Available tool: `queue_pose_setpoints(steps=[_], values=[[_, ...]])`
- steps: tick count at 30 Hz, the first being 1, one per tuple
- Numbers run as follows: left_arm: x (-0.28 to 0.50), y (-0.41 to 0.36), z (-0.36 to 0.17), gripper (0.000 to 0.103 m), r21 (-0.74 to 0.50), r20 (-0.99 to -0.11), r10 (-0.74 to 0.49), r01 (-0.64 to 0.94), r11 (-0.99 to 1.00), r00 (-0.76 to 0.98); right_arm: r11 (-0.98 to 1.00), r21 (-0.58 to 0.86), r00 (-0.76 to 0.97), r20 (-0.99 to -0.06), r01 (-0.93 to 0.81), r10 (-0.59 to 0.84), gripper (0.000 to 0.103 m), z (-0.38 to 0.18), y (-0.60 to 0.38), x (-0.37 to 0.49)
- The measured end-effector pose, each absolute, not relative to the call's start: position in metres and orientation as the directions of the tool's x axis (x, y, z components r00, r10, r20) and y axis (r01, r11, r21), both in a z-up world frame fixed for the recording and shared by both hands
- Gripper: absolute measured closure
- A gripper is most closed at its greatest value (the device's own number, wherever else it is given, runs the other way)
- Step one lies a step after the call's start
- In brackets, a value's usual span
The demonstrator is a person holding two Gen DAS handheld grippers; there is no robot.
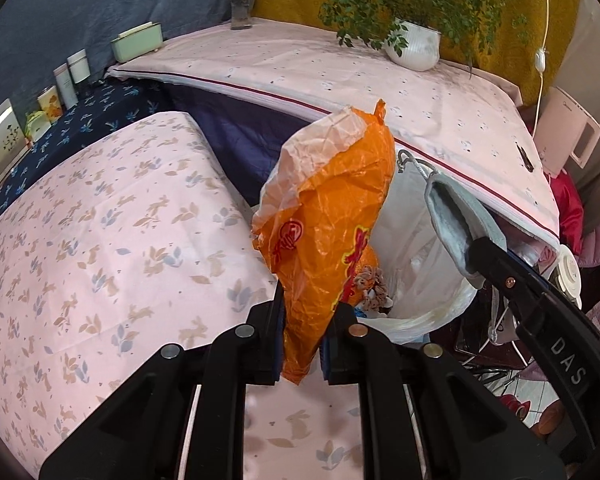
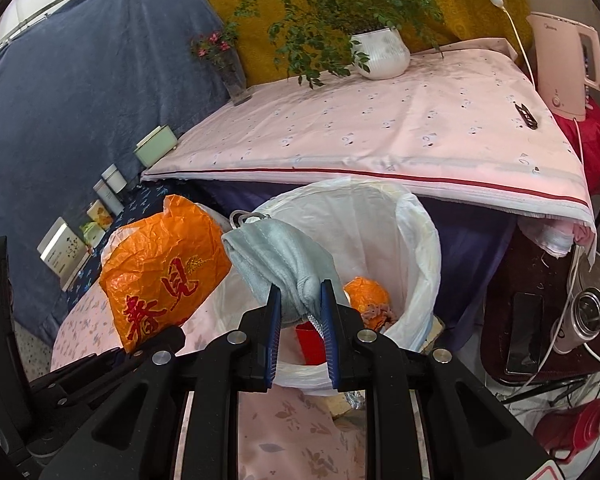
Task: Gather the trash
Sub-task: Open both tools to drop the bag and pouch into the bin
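Your left claw (image 1: 303, 334) is clamped on the orange bag (image 1: 324, 216), which stands up crumpled from between its fingers. In your right wrist view the same bag (image 2: 160, 272) sits just left of the bin (image 2: 416, 240), held outside the rim and above the rabbit-print cloth (image 1: 100, 240).

Your right claw (image 2: 300, 320) is clamped on a grey cloth (image 2: 280, 256), pinched at its lower end, with a loop of cord at its upper end. The cloth hangs over the bin's mouth, on the left side. In your left wrist view the cloth (image 1: 452, 220) shows to the right of the orange bag, with the right claw's black arm gripping it.

The bin is lined with a white bag (image 1: 440, 300) folded over its rim. Inside the bin lie another orange piece (image 2: 366, 292), something red (image 2: 310, 340) and a small brownish scrap.

Behind the bin, a pink-covered desk (image 2: 380, 136) carries a white plant pot (image 2: 380, 54), a glass vase with flowers (image 2: 232, 76) and a small black item near its right edge. A pale kettle (image 2: 568, 64) stands to the right of the desk.
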State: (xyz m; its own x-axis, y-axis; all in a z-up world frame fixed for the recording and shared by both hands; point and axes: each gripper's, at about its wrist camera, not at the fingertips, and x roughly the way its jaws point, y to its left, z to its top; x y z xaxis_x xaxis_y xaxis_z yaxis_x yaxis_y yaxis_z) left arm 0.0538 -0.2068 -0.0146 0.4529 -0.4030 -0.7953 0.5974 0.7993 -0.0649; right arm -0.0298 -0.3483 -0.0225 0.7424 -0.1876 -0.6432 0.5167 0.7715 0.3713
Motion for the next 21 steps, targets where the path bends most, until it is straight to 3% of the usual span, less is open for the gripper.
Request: queue_pose_setpoints(steps=[15, 21], values=[[0.064, -0.241, -0.033, 0.086, -0.064, -0.825, -0.39, 0.619, 0.783, 0.409, 0.745, 0.381, 0.728, -0.655, 0.548, -0.201, 0.085, -0.033, -0.375, -0.031], [0.064, -0.244, -0.035, 0.064, -0.056, -0.818, -0.393, 0.622, 0.781, 0.421, 0.74, 0.383, 0.724, -0.661, 0.553, -0.199, 0.084, -0.036, -0.378, -0.029]])
